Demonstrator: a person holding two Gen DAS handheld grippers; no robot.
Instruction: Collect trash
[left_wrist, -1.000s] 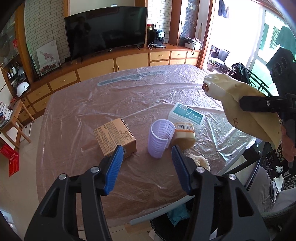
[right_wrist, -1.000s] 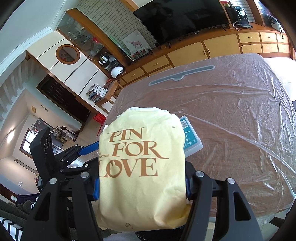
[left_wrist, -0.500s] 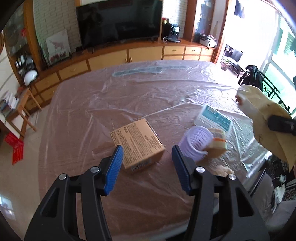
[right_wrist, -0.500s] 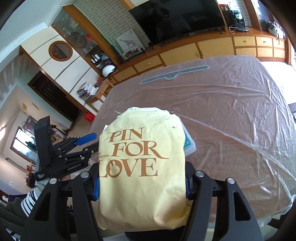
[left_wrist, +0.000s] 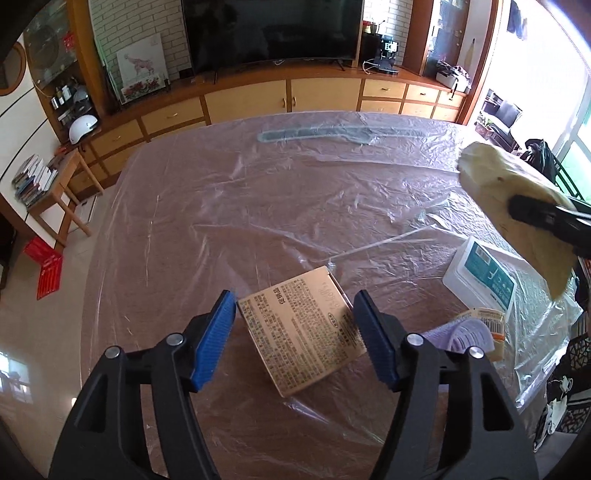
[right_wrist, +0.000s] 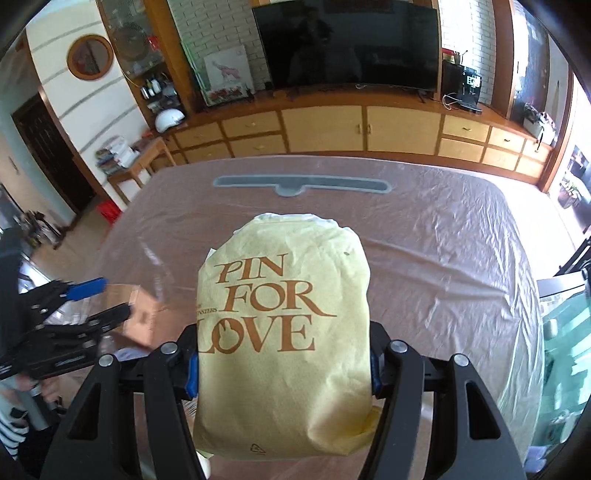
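Observation:
My right gripper (right_wrist: 282, 369) is shut on a yellow paper bag (right_wrist: 282, 325) printed "PIN FOR LOVE" and holds it above the near table edge; the bag also shows in the left wrist view (left_wrist: 517, 206). My left gripper (left_wrist: 293, 339) is open, its blue pads either side of a brown cardboard box (left_wrist: 303, 328) lying on the plastic-covered table (left_wrist: 258, 206). In the right wrist view the left gripper (right_wrist: 96, 299) is at the left beside the box (right_wrist: 142, 314). A lilac ribbed cup (left_wrist: 461, 336), a small labelled packet (left_wrist: 484, 325) and a white and teal box (left_wrist: 484, 273) lie to the right.
A long grey bar (left_wrist: 317, 133) lies under the plastic at the table's far side. Beyond stand wooden cabinets (left_wrist: 321, 96) with a television (left_wrist: 269, 33). A small wooden side table (left_wrist: 62, 184) with books stands on the floor at the left.
My left gripper has moved left and closer to the cardboard box, which now lies between its open pads. The right gripper has swung to face the table's far side, bag still held.

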